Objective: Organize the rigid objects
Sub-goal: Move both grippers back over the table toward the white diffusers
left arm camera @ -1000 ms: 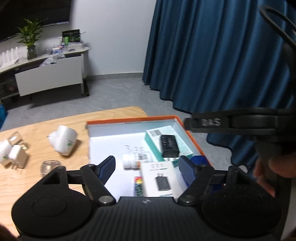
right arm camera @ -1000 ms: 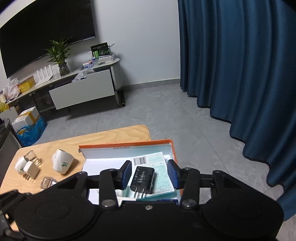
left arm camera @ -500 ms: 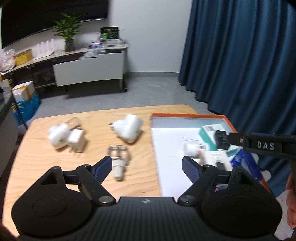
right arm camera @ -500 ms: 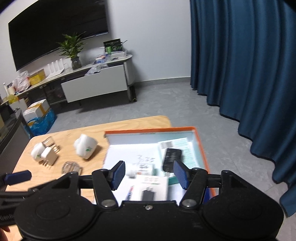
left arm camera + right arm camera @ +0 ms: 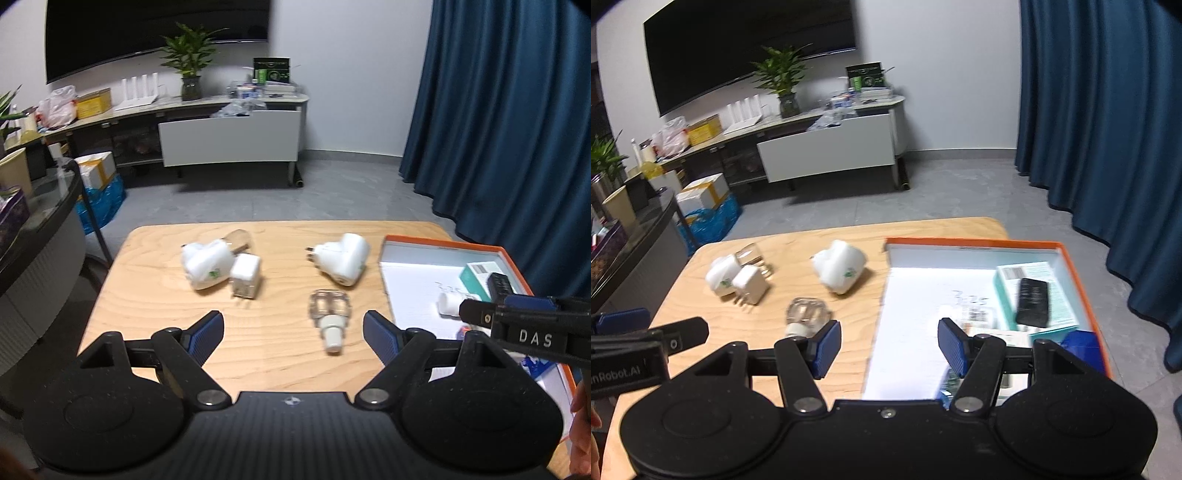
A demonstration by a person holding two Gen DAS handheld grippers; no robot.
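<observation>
White plugs litter your bench [image 5: 155, 332]. Left wrist view: your left gripper [image 5: 293, 334] is released and empty; the clear-capped plug [image 5: 330, 319] lies at one o'clock, so centre it before clenching. Right wrist view: your right gripper [image 5: 888, 345] is released, empty; the orange box [image 5: 1082, 291] sits at two o'clock.

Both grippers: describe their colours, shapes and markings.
The left gripper and the right gripper match: matte black ribbed bodies with round side discs, silver pivot screws and blue ridged finger pads. Seen side-on, the right one carries white "DAS" lettering.
</observation>
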